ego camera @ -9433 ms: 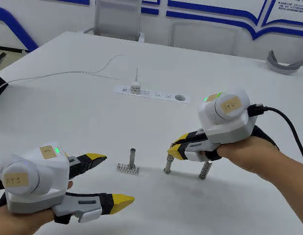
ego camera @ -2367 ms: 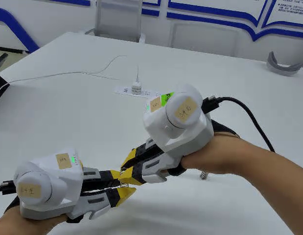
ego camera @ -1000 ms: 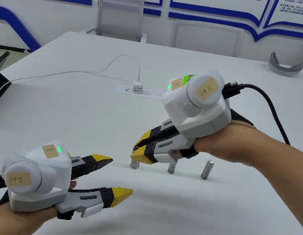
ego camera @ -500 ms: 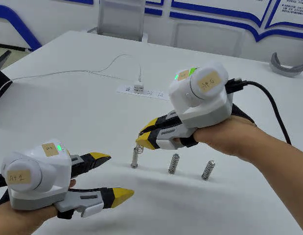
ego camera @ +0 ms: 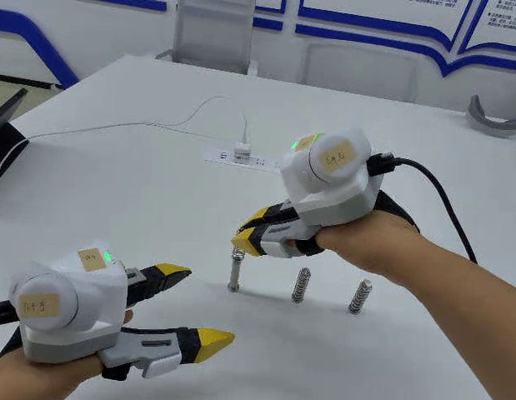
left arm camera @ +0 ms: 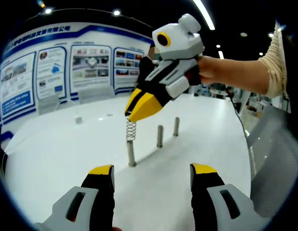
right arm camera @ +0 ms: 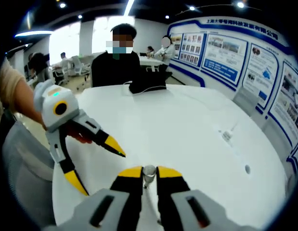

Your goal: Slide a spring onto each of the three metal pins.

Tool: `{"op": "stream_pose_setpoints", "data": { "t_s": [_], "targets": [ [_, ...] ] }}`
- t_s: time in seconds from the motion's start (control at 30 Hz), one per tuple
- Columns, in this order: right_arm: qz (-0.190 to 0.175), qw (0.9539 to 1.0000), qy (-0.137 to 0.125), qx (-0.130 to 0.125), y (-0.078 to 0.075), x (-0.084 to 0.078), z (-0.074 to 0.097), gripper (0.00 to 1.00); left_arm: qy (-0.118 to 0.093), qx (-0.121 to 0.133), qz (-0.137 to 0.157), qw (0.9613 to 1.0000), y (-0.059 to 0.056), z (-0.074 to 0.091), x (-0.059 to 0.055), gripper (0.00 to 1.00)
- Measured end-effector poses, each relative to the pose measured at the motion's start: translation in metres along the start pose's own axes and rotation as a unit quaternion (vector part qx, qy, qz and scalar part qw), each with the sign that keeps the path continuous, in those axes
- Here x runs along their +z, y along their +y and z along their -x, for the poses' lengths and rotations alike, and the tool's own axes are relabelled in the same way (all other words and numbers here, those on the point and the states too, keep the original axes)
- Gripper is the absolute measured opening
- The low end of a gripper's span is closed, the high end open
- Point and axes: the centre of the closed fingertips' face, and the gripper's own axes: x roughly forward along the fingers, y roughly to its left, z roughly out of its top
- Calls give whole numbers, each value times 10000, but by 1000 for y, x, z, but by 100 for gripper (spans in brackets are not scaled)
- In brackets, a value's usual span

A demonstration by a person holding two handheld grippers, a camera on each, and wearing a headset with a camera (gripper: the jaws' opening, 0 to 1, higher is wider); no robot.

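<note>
The spring (left arm camera: 131,130), which lay on the table (ego camera: 116,167) beside the left pin (ego camera: 233,275) seconds ago, now sits over that pin's top at centre frame, with the right gripper (ego camera: 238,243) clenched on its upper end. The left gripper (ego camera: 199,303) hangs released at lower left. The middle pin (ego camera: 301,284) and right pin (ego camera: 359,296) already wear springs, so pushing this one down probably finishes the task.

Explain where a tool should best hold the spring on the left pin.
Grip the spring by its top coils, from above, one jaw on each side: it stands upright on the pin, so the lower coils must stay free to slide down.
</note>
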Motion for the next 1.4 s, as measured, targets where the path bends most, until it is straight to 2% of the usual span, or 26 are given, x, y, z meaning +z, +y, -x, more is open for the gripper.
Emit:
{"op": "stream_pose_setpoints", "data": {
  "t_s": [0.23, 0.6, 1.13, 1.4],
  "targets": [
    [-111, 9999, 29, 27, -3, -5, -7, 12, 7, 13, 23, 10000, 3, 0, -1, 65],
    [-240, 9997, 105, -10, -2, -20, -20, 12, 44, -37, 26, 10000, 1, -3, -4, 65],
    [-330, 9986, 403, -77, 1, -43, -38, 12, 48, -5, 55, 10000, 3, -1, -5, 65],
    [-377, 9979, 516, -72, 2, -52, -40, 13, 49, -2, 50, 10000, 2, -1, -5, 66]
  ]
}}
